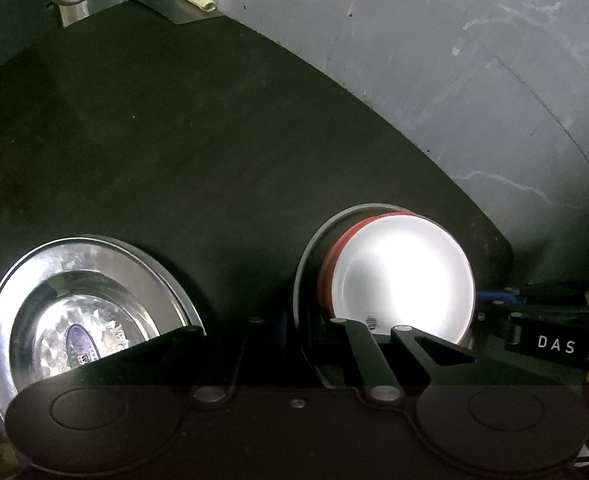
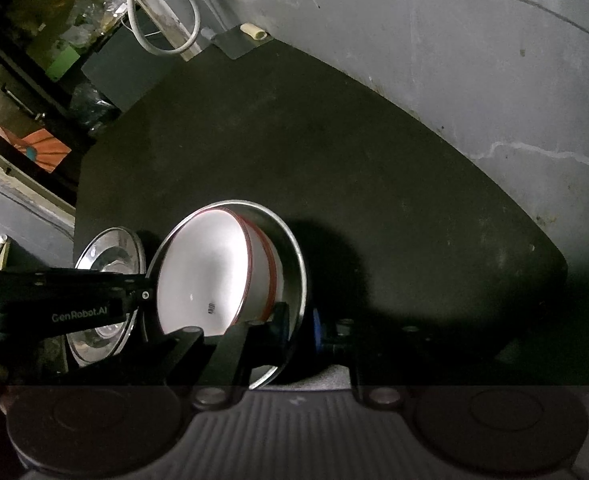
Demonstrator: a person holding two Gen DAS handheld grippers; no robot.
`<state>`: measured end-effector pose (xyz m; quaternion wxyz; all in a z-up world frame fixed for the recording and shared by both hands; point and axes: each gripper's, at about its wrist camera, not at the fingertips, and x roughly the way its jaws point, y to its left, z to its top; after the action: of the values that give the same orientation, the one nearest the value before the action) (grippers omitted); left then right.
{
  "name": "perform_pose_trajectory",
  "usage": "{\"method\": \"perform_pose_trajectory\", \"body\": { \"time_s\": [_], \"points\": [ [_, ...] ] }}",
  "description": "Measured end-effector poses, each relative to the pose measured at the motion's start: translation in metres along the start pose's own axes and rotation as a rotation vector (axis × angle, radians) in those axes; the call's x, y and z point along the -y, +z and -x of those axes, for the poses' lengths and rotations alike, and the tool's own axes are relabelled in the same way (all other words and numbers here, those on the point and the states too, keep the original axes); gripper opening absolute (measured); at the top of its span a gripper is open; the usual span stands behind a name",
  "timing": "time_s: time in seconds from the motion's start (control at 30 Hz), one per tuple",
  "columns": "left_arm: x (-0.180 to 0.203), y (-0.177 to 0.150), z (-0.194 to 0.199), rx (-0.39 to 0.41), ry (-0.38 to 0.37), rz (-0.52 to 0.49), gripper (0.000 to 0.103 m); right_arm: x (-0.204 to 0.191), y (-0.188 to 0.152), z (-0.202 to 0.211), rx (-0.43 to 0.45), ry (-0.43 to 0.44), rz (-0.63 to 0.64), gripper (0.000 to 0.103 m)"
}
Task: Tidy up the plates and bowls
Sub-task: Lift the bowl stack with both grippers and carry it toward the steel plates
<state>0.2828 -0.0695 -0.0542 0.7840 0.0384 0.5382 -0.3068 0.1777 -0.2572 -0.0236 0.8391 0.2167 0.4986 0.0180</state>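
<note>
On the matte black bench (image 1: pixel 214 140) we see a glossy white red-rimmed bowl (image 1: pixel 402 276) nested in a steel plate (image 2: pixel 290 256), near a mirror-bright steel bowl (image 1: pixel 78 312). Right gripper (image 2: pixel 294 320) fingers clamp the plate; left gripper (image 1: pixel 294 328) aperture we cannot tell.

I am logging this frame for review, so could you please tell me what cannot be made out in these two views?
- Left wrist: the white bowl is overexposed, and the hand-held gripper covers its near rim.
- Left wrist: the steel plate is cut off at the left edge, and its sticker is too small and blurred to read.
- Right wrist: gripper linkages hide the fingertips, so any grip on the pan is unclear.
</note>
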Motion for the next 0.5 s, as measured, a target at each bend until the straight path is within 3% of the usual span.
{"method": "perform_pose_trajectory", "body": {
  "time_s": [0.5],
  "points": [
    [-0.02, -0.014, 0.037, 0.094, -0.001, 0.079, 0.008, -0.027, 0.009, 0.015, 0.011, 0.043, 0.083, 0.013]
  ]
}}
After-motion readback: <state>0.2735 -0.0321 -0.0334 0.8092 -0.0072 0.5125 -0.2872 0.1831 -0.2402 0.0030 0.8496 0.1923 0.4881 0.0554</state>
